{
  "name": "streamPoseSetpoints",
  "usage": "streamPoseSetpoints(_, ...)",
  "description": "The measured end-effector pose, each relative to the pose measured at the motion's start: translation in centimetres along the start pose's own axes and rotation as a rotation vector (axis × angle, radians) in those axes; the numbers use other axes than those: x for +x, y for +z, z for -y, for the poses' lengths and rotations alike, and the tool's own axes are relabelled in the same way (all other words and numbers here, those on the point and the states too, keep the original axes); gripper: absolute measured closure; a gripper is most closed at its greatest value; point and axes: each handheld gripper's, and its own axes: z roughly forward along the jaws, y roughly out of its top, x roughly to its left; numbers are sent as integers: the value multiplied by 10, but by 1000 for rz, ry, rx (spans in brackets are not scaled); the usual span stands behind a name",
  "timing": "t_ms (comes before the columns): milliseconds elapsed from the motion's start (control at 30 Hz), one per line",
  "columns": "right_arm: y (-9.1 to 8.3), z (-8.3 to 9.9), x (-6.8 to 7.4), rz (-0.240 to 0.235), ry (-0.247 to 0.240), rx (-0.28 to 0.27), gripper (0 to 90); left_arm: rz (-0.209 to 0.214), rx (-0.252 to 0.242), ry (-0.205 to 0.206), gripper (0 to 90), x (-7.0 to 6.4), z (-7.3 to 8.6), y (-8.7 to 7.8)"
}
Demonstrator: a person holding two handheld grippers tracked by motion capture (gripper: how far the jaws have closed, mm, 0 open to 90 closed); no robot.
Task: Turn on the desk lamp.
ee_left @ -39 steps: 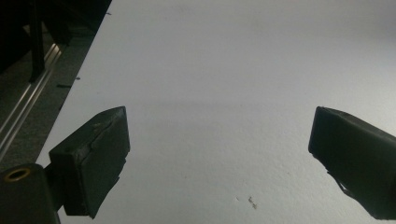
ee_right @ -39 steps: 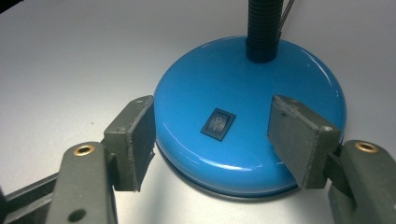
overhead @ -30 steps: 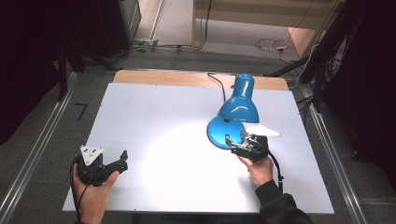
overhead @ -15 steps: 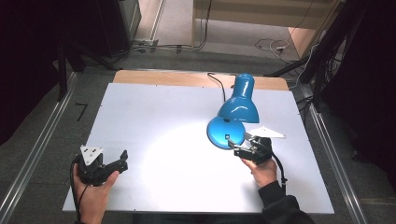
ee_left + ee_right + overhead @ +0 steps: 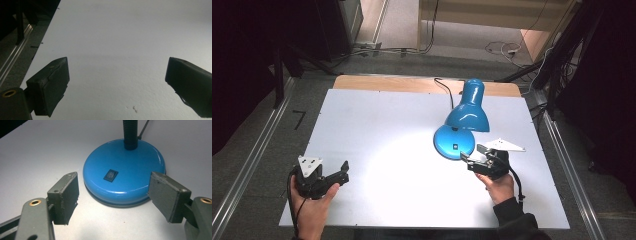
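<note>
Lamp [image 5: 467, 117] seen lit on surface [image 5: 377, 125]; switch [image 5: 110, 175] untouched. Right gripper [image 5: 113, 197] fingers spread wide, held just beside base. Left gripper [image 5: 117, 82] fingers likewise apart, nothing gripped. Progress judged early

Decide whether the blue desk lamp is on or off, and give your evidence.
On. The lamp stands upright on its round base, and a bright pool of light lies on the white table under its shade.
</note>
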Motion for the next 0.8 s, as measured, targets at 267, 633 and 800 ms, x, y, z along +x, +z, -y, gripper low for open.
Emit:
streamPoseSetpoints(267,-6,2,-3,5,1,-5,230,0,1,-1,59,0,0,0)
streamPoseSetpoints(633,-17,6,-13,28,4,-8,229,2,0,-1,58,0,0,0)
streamPoseSetpoints(800,-23,9,-19,40,5,-8,229,2,0,-1,59,0,0,0)
